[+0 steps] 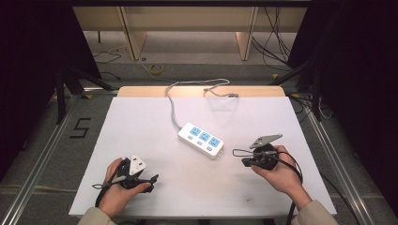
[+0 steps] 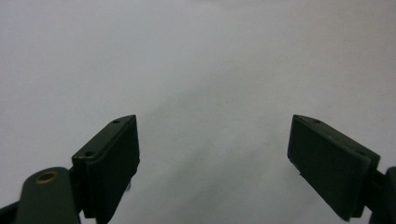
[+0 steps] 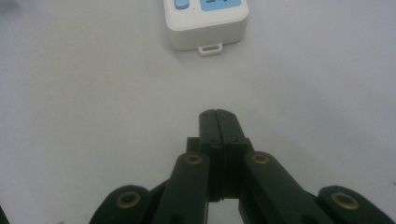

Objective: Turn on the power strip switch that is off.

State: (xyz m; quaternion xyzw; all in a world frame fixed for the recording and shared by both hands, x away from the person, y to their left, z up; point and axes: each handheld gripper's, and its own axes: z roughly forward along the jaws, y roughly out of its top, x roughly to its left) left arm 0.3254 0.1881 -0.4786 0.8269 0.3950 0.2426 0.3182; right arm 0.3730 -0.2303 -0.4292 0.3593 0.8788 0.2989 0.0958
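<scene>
The power strip [image 1: 201,139] looked like smooth white plastic with a slight sheen, its sockets set in pale blue plastic panels, and its cord [image 1: 172,107] had a matt grey sheath. The counter [image 1: 141,131] had a flat, matt white top, smooth and paper-like, with a bare wooden edge at the far side. The left tool [image 2: 214,163] had matt black plastic pads; the right tool [image 3: 218,122] was the same dull black, with small brass-coloured metal rivets.

High view: overhead, facing forward and down on the white surface [image 1: 155,126]. Left gripper view: close above bare surface. Right gripper view: close, facing the power strip [image 3: 205,23]; shared with high view [image 1: 202,139].
</scene>
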